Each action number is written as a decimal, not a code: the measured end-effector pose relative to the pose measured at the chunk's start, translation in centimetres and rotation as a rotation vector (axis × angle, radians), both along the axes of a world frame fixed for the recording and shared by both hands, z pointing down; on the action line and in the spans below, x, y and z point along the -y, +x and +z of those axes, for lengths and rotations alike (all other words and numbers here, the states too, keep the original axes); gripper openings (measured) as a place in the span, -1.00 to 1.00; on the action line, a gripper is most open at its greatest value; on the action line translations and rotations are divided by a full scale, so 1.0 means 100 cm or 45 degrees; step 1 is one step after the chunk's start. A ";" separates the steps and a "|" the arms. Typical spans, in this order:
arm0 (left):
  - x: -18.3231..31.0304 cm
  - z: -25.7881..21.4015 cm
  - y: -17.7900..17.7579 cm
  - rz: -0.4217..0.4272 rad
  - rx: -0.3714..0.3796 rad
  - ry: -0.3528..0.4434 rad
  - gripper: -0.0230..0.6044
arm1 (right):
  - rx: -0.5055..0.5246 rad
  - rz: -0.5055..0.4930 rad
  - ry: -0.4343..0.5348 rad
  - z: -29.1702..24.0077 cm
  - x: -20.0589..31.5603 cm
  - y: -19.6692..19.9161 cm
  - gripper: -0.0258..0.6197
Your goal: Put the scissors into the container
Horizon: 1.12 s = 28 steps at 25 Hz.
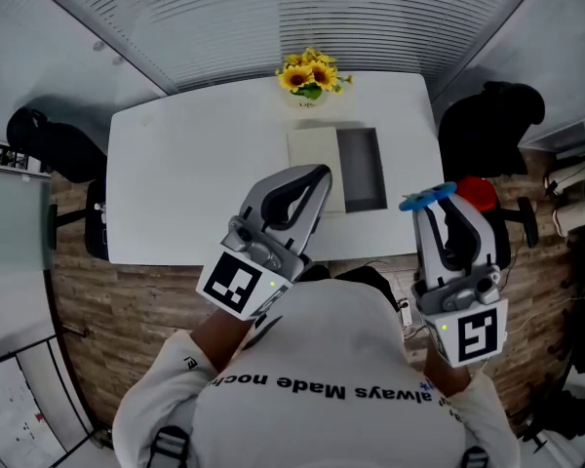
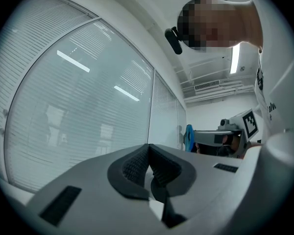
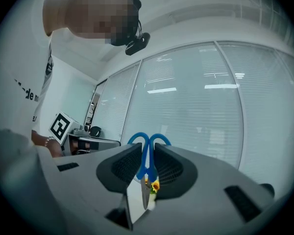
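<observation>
Left gripper (image 1: 319, 175) is hanging just left of the container (image 1: 359, 178), and its tips are overlapping the container's pale left half in the head view. Whether they are touching it cannot be told. Its own view (image 2: 148, 153) is showing the ribbed pads pressed together with nothing between them, so this claw is idling and carrying no load.

The container is sitting on the white table (image 1: 195, 164), toward the near edge, with a bunch of sunflowers (image 1: 310, 74) beyond it at the far edge. Its grey right compartment is lying open and is showing nothing inside (the pale left half may be a lid or a second section; which one cannot be told).

Right gripper (image 1: 437, 203) is hovering to the right of the container, clear of it, near the table's right edge. Its jaws are clamping the scissors (image 1: 427, 198). In its own view (image 3: 147, 153) the scissors (image 3: 146, 161) are standing between the pads, with the blue handle loops sticking out past the tips and the blades running back toward the camera.

Assessment: the pick-up is reading as done, since the scissors are off the table and firmly gripped. The carry across to the open compartment, the lowering and the release are remaining. The task is judged roughly half complete.
</observation>
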<state>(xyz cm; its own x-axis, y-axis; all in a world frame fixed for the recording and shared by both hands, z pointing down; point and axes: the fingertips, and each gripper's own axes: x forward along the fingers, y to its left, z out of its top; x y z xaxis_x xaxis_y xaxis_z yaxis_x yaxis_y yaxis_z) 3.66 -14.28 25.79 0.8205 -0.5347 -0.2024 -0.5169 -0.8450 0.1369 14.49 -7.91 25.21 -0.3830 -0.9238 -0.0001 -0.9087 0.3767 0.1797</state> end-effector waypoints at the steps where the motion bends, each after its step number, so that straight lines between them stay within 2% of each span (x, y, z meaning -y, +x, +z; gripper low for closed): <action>1: 0.001 0.000 -0.001 -0.002 -0.003 -0.001 -0.86 | -0.003 0.000 -0.001 0.000 0.002 0.000 -0.64; 19: 0.007 0.002 0.003 -0.069 -0.034 0.004 -0.86 | -0.023 -0.061 -0.011 0.004 0.013 0.005 -0.64; 28: 0.002 0.005 0.007 -0.071 -0.033 -0.007 -0.86 | -0.041 -0.045 -0.055 0.017 0.015 0.017 -0.64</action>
<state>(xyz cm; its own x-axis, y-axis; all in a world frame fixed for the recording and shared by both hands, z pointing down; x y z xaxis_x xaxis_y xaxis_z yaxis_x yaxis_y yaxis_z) 4.32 -14.50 26.31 0.7840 -0.5805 -0.2199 -0.5593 -0.8143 0.1553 16.16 -9.44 26.89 -0.4143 -0.9087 0.0521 -0.8889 0.4163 0.1914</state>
